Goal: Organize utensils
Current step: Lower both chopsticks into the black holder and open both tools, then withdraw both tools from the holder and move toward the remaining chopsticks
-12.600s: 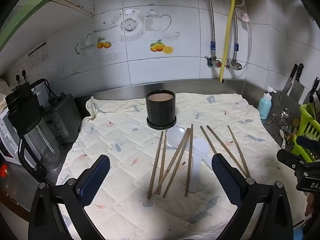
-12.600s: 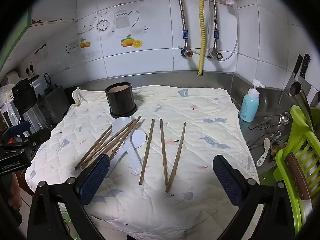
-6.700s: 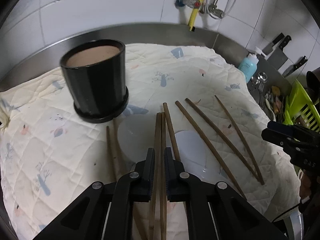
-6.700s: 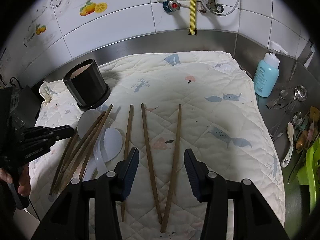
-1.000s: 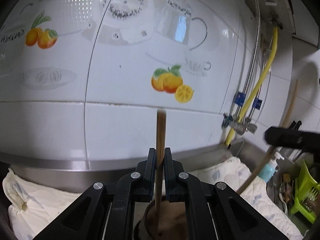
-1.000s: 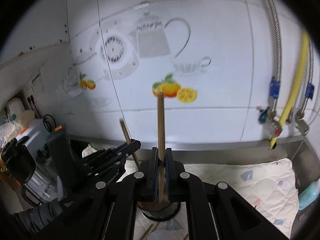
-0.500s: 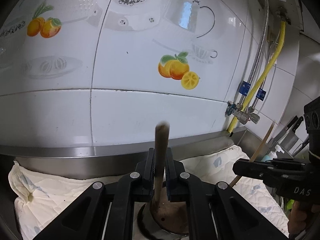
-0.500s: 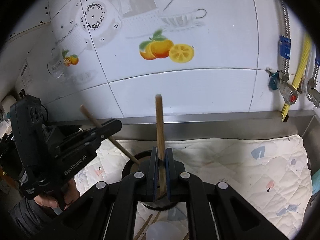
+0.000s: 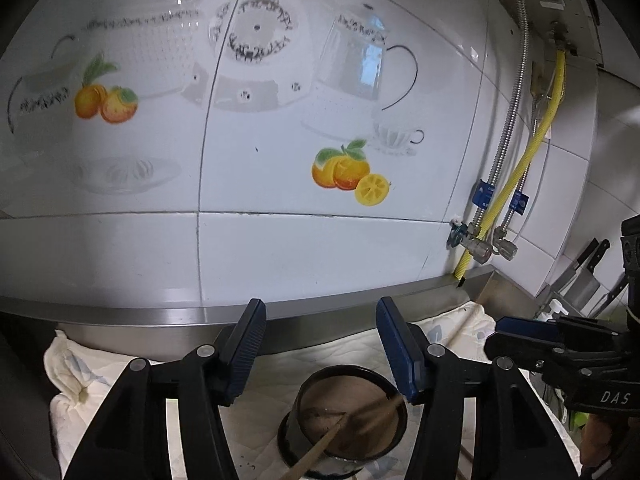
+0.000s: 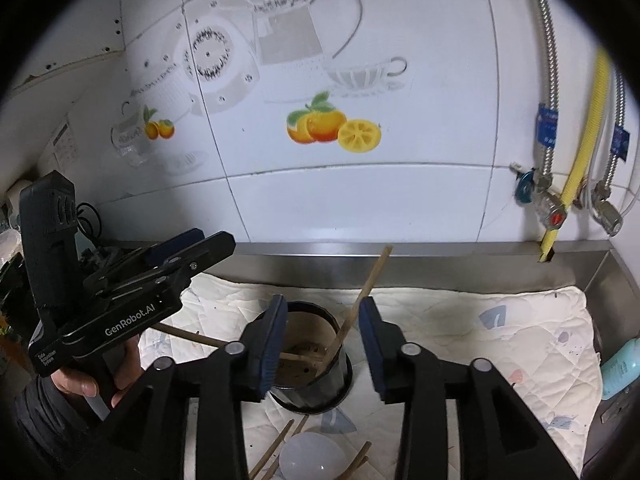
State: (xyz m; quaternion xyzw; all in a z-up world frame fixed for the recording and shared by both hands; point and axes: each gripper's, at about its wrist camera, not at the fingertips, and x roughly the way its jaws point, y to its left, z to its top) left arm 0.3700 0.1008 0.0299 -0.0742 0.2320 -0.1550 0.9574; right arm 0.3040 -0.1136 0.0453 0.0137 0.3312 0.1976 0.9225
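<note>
We have both sets of fingers parted, just opened, nothing between them: left gripper (image 9: 320, 342), right gripper (image 10: 323, 334). Two chopsticks (image 10: 362, 300) lean inside the black cup (image 10: 316, 394) on the quilted cloth (image 10: 500, 328) over the table. Tiled wall (image 9: 304, 248) behind.
</note>
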